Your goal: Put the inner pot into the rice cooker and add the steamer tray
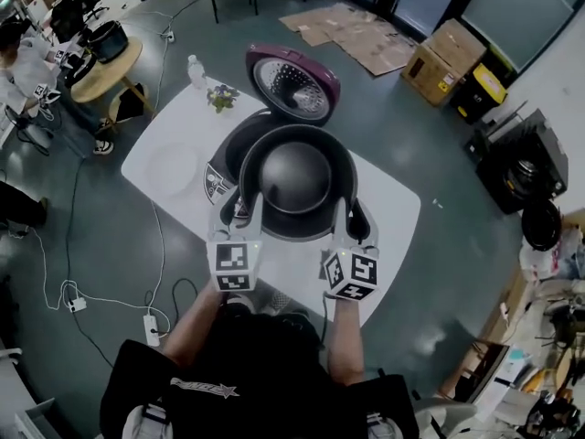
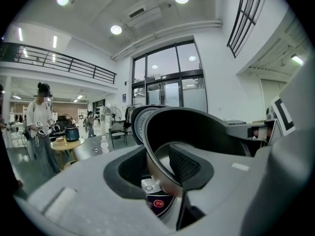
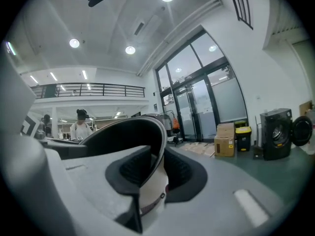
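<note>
The left gripper (image 1: 242,210) at 7 o'clock and the right gripper (image 1: 353,219) at 5 o'clock hold the inner pot (image 1: 297,176), fingers (image 2: 184,163) closed on its rim. This keeps it balanced just above the open rice cooker (image 1: 230,146) on the tabletop (image 1: 174,167). The mouth faces up, axis roughly upright.

- Left gripper (image 1: 236,216): pale grey shell, black meshed pads (image 2: 184,163), cube (image 1: 231,265) of black-and-white square markers.
- Right gripper (image 1: 352,222): same grey shell, black pads, marker cube (image 1: 350,274).
- Black top (image 1: 274,364), white chest print.
</note>
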Motion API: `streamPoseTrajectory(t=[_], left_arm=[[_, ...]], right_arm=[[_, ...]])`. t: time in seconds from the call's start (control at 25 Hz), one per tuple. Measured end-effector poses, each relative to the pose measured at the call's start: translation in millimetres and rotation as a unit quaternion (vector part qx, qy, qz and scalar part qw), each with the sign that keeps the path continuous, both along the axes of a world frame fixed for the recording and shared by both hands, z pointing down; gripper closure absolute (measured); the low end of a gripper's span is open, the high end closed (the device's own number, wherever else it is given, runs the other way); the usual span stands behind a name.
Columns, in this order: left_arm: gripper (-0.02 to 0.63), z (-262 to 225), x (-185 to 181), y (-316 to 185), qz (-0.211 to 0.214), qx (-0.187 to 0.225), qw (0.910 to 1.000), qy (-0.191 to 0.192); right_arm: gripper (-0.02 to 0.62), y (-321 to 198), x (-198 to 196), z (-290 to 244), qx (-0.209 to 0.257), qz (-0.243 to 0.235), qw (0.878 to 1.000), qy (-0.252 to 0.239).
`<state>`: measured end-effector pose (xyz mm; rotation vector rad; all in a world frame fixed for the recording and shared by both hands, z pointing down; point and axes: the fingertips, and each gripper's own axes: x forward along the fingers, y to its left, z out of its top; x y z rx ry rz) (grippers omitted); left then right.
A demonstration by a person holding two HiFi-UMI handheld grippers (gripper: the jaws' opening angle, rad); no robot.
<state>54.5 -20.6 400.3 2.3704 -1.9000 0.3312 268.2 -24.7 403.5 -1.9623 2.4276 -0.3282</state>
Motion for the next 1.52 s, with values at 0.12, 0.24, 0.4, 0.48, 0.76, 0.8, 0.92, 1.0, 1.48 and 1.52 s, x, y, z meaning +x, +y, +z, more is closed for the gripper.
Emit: streamPoseTrajectory(t=[0.12, 0.24, 0.4, 0.48, 0.76, 0.8, 0.92, 1.0, 1.48, 1.52], left_arm=[[0.451, -4, -19, -5, -0.019, 0.006, 0.9998, -0.001], [0.451, -5, -41, -12, -0.035, 0.008, 0.9994, -0.001], [0.451, -3, -65, -25, -0.046, 0.005, 0.9989, 0.000], [0.453, -1, -75, -34, -0.047, 0.003, 0.9989, 0.000], [0.454, 12, -102, -73, -0.031, -0.021, 0.9993, 0.006], [0.454, 14, -105, -79, -0.027, -0.024, 0.9993, 0.006], [0.454, 22, -114, -94, -0.018, -0.038, 0.9991, 0.004], [0.454, 30, -118, -103, -0.010, -0.052, 0.9986, 0.001], [0.455, 79, -121, -142, 0.058, -0.137, 0.9888, -0.009], [0.456, 84, -120, -144, 0.065, -0.145, 0.9873, -0.008]], right_arm=[[0.507, -13, -19, -3, 0.004, -0.018, 1.000, -0.002], [0.507, -27, -42, -4, 0.007, -0.033, 0.999, -0.003], [0.508, -43, -66, -4, 0.008, -0.043, 0.999, -0.004], [0.508, -51, -76, -3, 0.006, -0.045, 0.999, -0.005], [0.508, -84, -102, 5, -0.013, -0.029, 0.999, -0.004], [0.508, -88, -106, 8, -0.018, -0.025, 1.000, -0.005], [0.508, -97, -114, 17, -0.031, -0.013, 0.999, -0.003], [0.508, -103, -117, 24, -0.043, -0.004, 0.999, -0.002], [0.508, -110, -122, 71, -0.131, 0.070, 0.989, -0.001], [0.508, -110, -122, 74, -0.139, 0.078, 0.987, -0.001]])
